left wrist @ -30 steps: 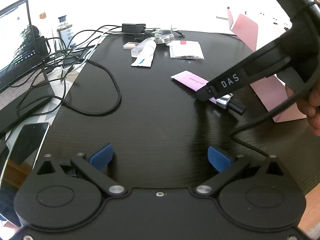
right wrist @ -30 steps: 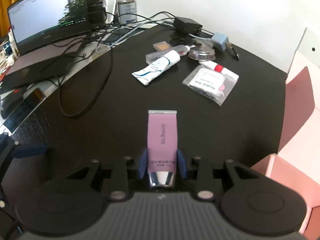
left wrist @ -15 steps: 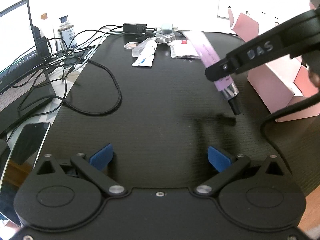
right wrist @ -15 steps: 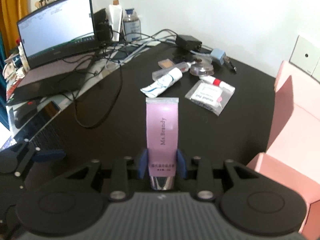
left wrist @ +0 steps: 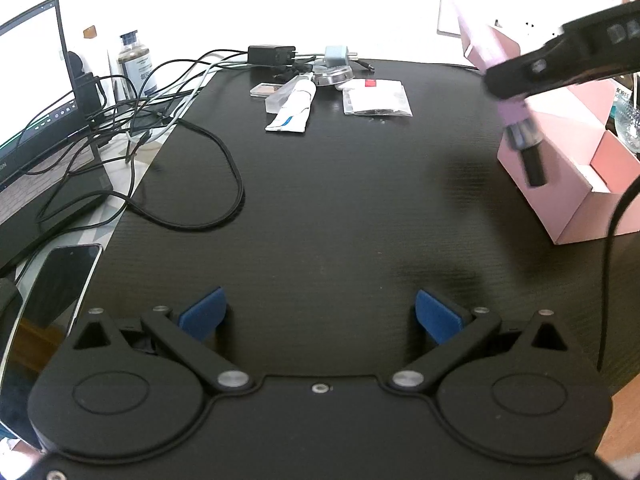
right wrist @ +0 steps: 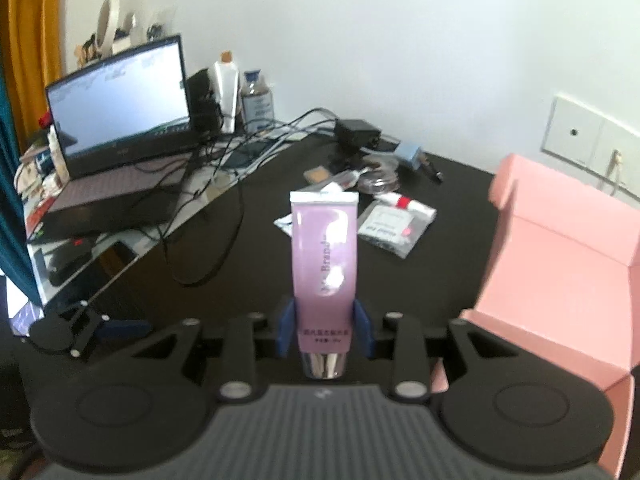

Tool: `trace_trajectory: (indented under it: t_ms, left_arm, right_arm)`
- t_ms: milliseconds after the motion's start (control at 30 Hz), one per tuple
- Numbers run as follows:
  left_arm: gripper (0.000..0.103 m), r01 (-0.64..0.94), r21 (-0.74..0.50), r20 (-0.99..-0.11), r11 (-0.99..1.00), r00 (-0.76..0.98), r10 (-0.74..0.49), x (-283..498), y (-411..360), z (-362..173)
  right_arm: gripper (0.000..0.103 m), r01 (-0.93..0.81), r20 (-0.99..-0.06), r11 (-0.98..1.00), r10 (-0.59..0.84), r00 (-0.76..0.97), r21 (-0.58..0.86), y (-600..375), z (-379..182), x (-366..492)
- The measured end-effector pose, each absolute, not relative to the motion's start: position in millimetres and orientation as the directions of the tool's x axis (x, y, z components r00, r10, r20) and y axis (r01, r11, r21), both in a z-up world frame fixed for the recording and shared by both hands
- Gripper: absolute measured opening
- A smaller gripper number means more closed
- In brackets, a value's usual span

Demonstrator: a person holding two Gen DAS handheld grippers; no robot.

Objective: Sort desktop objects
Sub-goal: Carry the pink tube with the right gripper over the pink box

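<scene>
Pink and glossy, the cosmetic tube (right wrist: pixel 324 264) is sitting clenched in the right claw (right wrist: pixel 325 330), whose blue pads are pressing its lower end just above the silver collar, so that its crimped end is pointing away from the camera and its black cap is hanging down in the left wrist view. The tube is riding in the air, clear of the black table (left wrist: pixel 340 208) and close beside the open pink box (right wrist: pixel 560 264), which is standing at the table's right edge with its lid flap up. The left claw (left wrist: pixel 318 314) is hanging released over bare table, its blue pads spread wide with nothing between them. The step in hand looks to be carrying the tube to the box. To do it well, the person would be keeping the grip firm, since a smooth tube held near one end may pivot or slip, bringing the cap end over the box's open compartment and not over its wall, lowering until the tube is inside, and only then letting go. The white tube (left wrist: pixel 294 108), the clear sachet (left wrist: pixel 376 98) and the other small things at the far end of the table are waiting to be sorted.
</scene>
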State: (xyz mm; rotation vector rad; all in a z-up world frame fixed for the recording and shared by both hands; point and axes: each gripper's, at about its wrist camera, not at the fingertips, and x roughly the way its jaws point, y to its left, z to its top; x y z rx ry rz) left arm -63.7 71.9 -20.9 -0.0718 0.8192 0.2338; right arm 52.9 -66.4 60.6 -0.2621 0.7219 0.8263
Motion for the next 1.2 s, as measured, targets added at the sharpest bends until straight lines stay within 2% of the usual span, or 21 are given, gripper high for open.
trace_trajectory:
  t_ms: [467, 800, 1200]
  left_arm:
    - [0.103, -0.227, 0.024, -0.736, 0.974, 0.655, 0.171, -56, 65, -21]
    - [0.103, -0.194, 0.023, -0.736, 0.981, 0.661, 0.148, -49, 56, -22]
    - [0.103, -0.18, 0.027, -0.732, 0.983, 0.667, 0.142, -43, 51, -23]
  right_arm:
    - [0.032, -0.618, -0.573, 0.777, 0.562, 0.596, 0.12, -137, 98, 57]
    - [0.032, -0.474, -0.583, 0.867, 0.468, 0.665, 0.155, -188, 92, 68]
    - [0.032, -0.386, -0.606, 0.907, 0.403, 0.686, 0.166, -218, 79, 75]
